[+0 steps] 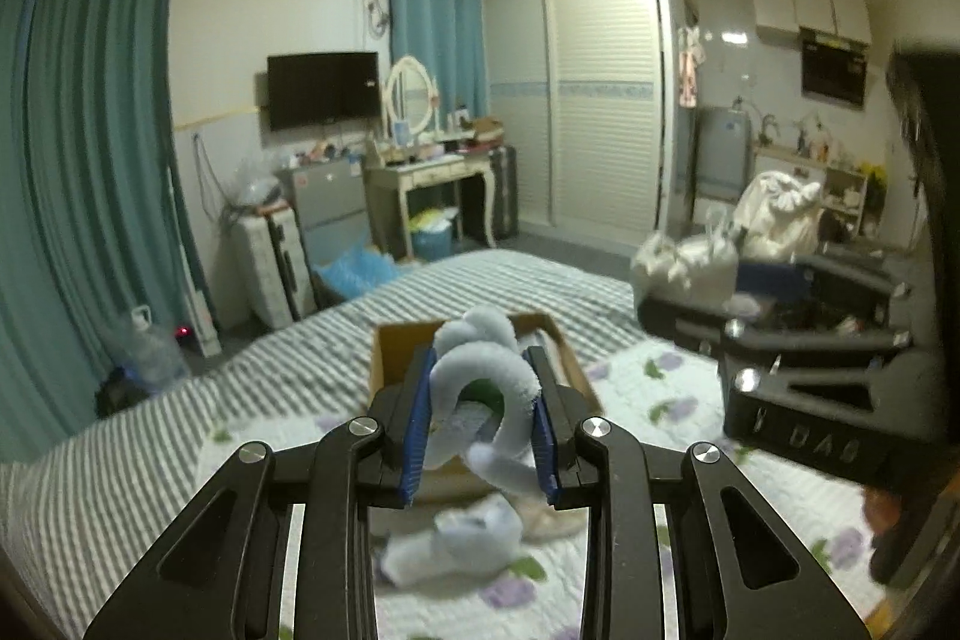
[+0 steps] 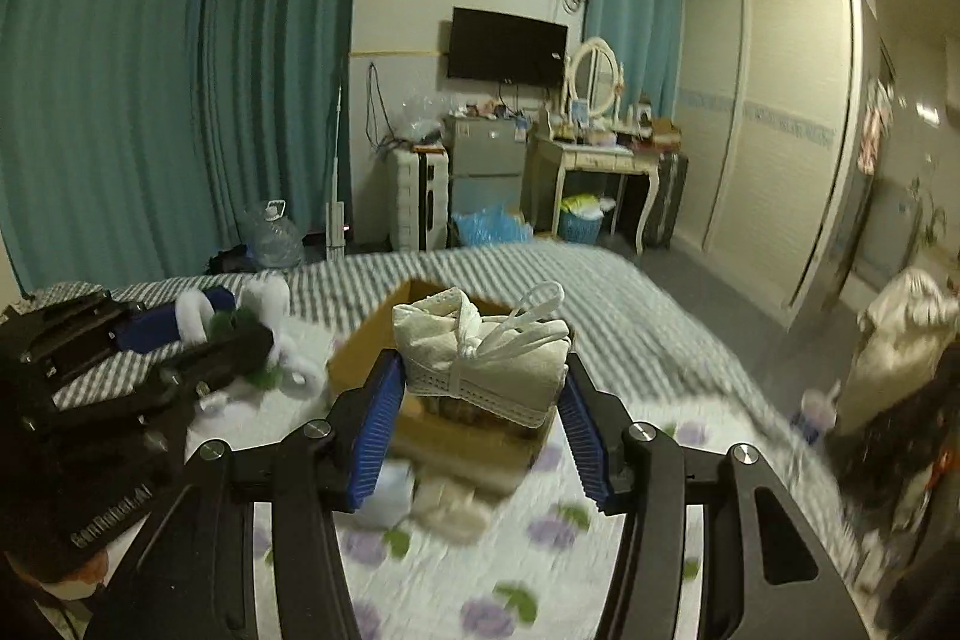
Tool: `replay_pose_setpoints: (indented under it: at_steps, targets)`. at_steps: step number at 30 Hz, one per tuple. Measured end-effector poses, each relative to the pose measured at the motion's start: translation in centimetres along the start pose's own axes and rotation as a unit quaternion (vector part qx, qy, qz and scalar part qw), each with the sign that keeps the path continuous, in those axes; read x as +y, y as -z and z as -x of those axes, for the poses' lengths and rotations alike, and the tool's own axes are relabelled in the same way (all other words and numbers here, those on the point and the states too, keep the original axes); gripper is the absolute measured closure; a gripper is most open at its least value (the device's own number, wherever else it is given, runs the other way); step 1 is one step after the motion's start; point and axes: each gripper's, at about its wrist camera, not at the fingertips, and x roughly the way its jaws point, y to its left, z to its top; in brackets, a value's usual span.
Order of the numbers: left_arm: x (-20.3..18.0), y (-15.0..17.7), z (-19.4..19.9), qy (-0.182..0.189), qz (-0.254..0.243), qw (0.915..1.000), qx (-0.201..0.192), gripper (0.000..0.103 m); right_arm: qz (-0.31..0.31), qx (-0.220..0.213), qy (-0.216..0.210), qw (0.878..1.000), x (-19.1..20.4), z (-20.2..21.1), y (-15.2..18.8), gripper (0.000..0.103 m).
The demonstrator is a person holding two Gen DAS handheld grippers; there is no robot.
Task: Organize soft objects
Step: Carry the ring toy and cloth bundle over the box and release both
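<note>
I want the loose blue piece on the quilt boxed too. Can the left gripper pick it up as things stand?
Probably not yet: the left gripper is shut on the pale blue plush, so nothing can be grasped. The loose blue piece lies unobstructed just below.

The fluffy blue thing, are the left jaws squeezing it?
Touching. In the left wrist view both blue pads press against the fluffy blue thing, held up in the left gripper above the cardboard box.

right claw body: "DAS" | left claw body: pale lettering, too blurred to read
</note>
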Motion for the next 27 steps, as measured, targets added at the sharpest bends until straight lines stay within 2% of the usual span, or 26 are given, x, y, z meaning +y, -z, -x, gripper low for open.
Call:
replay_pose_setpoints:
  at_steps: [5,9,13,19,23,25,27]
  targets:
    - [1.5,-0.9,-5.2,-0.010,0.000,0.9998,0.018,0.075,0.012,-0.004,-0.005,1.000,-0.4,-4.3,-3.4,0.051]
    - [2.6,-0.7,-9.6,-0.020,-0.003,0.9992,0.034,0.075,0.000,0.003,-0.018,1.000,-1.3,-9.2,-4.5,0.051]
    - [3.3,0.1,-14.1,-0.019,-0.002,0.9985,0.051,0.075,-0.004,0.031,-0.029,0.999,-2.3,-15.6,-4.1,0.051]
    - [3.8,2.5,-18.6,-0.020,-0.002,0.9968,0.077,0.075,-0.008,0.072,-0.031,0.997,-3.7,-23.8,-2.3,0.051]
    - [3.5,3.7,-20.1,-0.013,-0.001,0.9961,0.088,0.075,-0.016,0.088,-0.032,0.995,-4.2,-27.0,-1.0,0.051]
    - [3.1,4.2,-20.2,-0.022,-0.013,0.9959,0.086,0.073,-0.019,0.093,-0.031,0.995,-4.2,-27.8,-0.7,0.050]
    - [3.0,4.5,-20.3,-0.026,-0.014,0.9961,0.083,0.071,-0.022,0.093,-0.026,0.995,-4.4,-28.1,-0.3,0.045]
